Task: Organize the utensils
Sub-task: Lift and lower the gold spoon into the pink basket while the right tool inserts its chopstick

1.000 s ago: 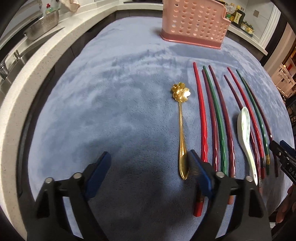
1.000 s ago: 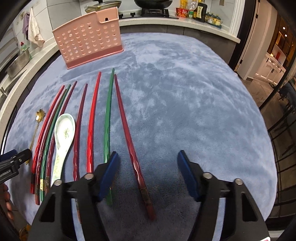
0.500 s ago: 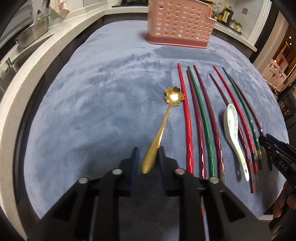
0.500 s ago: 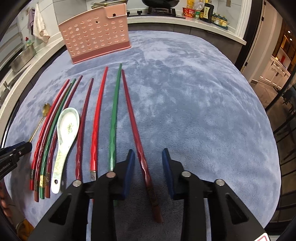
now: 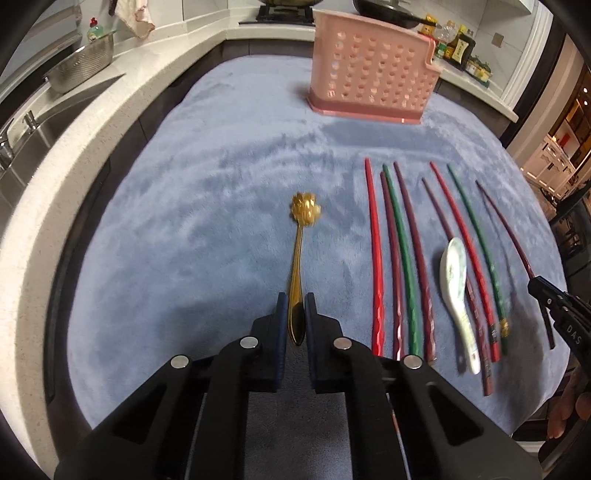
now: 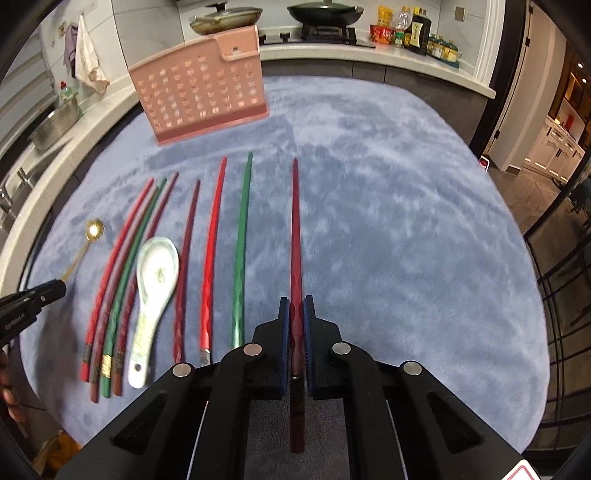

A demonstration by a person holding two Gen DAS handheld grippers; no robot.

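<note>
My left gripper (image 5: 295, 314) is shut on the handle of a gold spoon (image 5: 300, 243) with a flower-shaped bowl, pointing away over the blue mat. My right gripper (image 6: 296, 317) is shut on a dark red chopstick (image 6: 295, 236), which points straight ahead. The other chopsticks (image 6: 210, 251), red, green and maroon, lie in a row on the mat, with a white ceramic spoon (image 6: 153, 288) among them. A pink perforated utensil holder (image 6: 201, 99) stands at the far side of the mat; it also shows in the left wrist view (image 5: 369, 77).
The blue mat (image 6: 406, 221) covers a round table. A counter with a sink and a metal colander (image 5: 81, 66) runs along the left. A stove with pans and bottles (image 6: 417, 33) stands behind. Open floor lies to the right.
Both grippers went from wide open to shut: the left closed on the gold spoon's handle, the right on the dark red chopstick. Both tools now look raised and lined up with the fingers.
</note>
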